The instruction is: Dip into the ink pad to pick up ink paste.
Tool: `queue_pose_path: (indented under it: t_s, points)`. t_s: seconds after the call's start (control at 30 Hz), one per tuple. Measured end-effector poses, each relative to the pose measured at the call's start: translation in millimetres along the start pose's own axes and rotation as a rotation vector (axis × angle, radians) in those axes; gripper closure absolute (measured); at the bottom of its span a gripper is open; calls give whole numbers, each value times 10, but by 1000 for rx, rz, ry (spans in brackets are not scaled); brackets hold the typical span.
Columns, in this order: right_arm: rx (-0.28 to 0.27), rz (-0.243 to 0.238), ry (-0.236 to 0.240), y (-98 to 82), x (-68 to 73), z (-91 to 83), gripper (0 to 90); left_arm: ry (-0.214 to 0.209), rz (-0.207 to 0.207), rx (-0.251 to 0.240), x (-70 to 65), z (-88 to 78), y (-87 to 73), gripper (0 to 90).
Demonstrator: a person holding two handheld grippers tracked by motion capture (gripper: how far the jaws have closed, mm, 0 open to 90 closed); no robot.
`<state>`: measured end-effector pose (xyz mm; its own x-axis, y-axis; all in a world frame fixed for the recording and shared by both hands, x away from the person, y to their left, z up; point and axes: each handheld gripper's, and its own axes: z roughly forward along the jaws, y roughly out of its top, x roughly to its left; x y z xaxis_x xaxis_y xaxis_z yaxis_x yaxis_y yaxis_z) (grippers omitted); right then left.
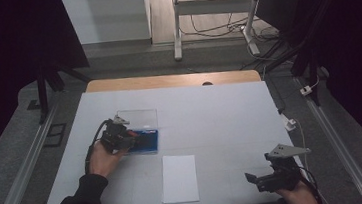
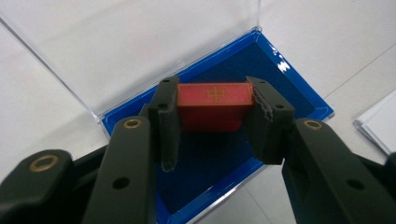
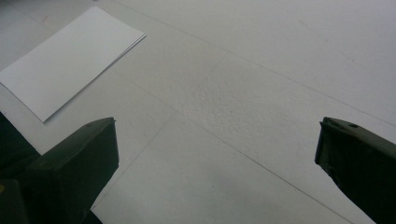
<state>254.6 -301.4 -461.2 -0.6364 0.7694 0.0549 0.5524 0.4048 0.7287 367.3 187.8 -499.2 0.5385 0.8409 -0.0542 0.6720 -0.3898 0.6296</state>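
A small red block (image 2: 214, 105) with a gold mark on its top is clamped between the jaws of my left gripper (image 2: 215, 125), just above the dark blue lining of an open case (image 2: 299, 91). The case's clear lid (image 2: 140, 42) stands open behind it. From above, my left gripper (image 1: 126, 139) reaches rightward over that blue case (image 1: 148, 140) at the table's left middle. Near the front right corner my right gripper (image 1: 253, 179) hovers over bare table, and the right gripper view shows its jaws wide apart with nothing between them (image 3: 217, 140).
A white sheet of paper (image 1: 179, 178) lies at the front middle of the white table (image 1: 210, 109); the same paper (image 3: 70, 60) appears ahead of my right gripper. Beyond the table's wooden far edge stand a desk frame and loose cables on the floor.
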Motion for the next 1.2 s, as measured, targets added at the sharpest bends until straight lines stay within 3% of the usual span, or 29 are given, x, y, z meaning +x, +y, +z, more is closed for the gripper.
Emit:
queue_pose_path:
  t_s: [0.23, 0.43, 0.67, 0.77, 0.8, 0.87, 1.0, 1.1, 1.17, 1.2]
  points:
    - [1, -1, -1, 0, 0, 0, 0, 3, 15, 21, -7, 38, -13, 582]
    - [1, -2, -1, -1, 3, -1, 0, 1, 14, 8, -3, 48, -39, 585]
    - [8, -4, -5, 0, 5, -1, 0, 75, 76, -1, -125, 69, -55, 586]
    - [8, -3, -6, 1, 8, 0, 0, 59, 49, -6, -98, 71, -60, 586]
    - [9, -4, -6, 0, 6, -1, 0, 22, 8, -18, -42, 72, -75, 586]
    - [8, -3, -7, 0, 3, 0, 0, 17, -2, -24, -30, 73, -86, 587]
    - [9, -3, -4, 2, 6, 3, 0, 44, 11, -28, -73, 75, -96, 587]
    - [7, -3, -6, 2, 9, 3, 0, 38, 4, -42, -66, 70, -115, 586]
    - [8, -3, -6, 2, 7, 2, 0, 44, 12, -41, -75, 69, -112, 585]
    - [9, -4, -7, 3, 6, 1, 0, 54, 39, -32, -92, 60, -96, 584]
